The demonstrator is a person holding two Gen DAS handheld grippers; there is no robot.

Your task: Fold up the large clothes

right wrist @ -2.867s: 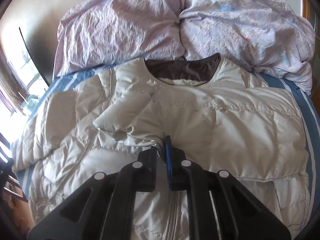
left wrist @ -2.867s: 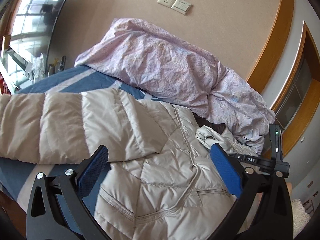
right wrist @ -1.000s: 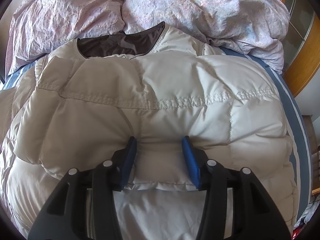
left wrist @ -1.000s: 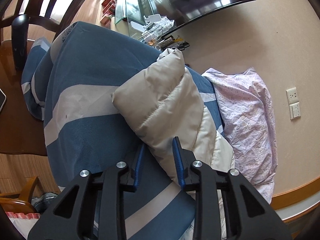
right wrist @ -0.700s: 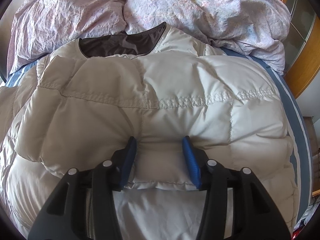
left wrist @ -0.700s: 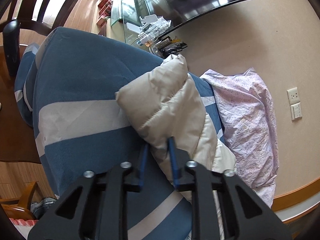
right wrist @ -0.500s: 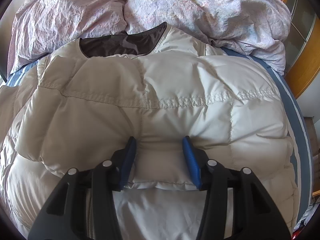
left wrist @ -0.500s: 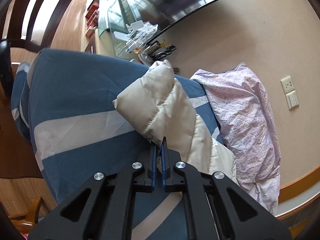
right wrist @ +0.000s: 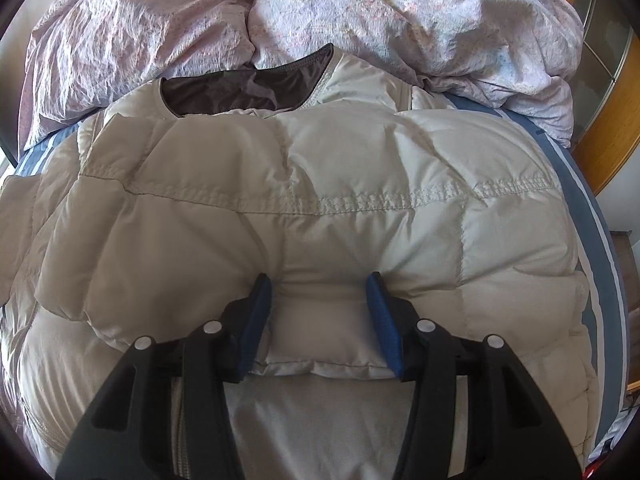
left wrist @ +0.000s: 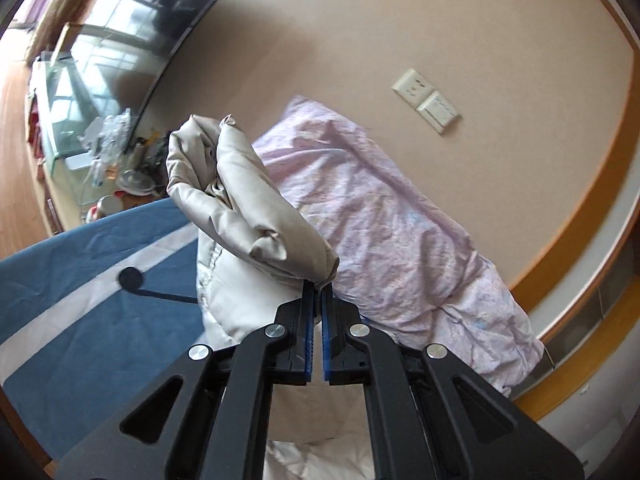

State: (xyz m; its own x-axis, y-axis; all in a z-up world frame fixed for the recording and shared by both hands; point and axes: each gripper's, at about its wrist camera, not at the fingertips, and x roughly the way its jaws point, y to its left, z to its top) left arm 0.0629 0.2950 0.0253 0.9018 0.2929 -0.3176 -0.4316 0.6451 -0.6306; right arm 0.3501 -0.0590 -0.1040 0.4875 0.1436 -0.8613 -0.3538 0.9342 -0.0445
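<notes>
Now your left gripper (left wrist: 316,292) has its blue pads pressed together on the sleeve (left wrist: 256,208) of the cream quilted down jacket (right wrist: 320,208), which stands lifted above the blue-and-white striped bed cover (left wrist: 92,280). Your right gripper (right wrist: 320,292) stands wide open, its pads resting on either side of a puffed fold at the jacket's near edge, gripping nothing. Far behind, the crumpled lilac duvet (right wrist: 380,8) touches the jacket's dark-lined collar (right wrist: 244,84).

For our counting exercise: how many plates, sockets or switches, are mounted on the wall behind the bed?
2: a socket plate on the beige wall above the lilac duvet, and a switch plate touching its lower right corner. Others may lie outside the view.
</notes>
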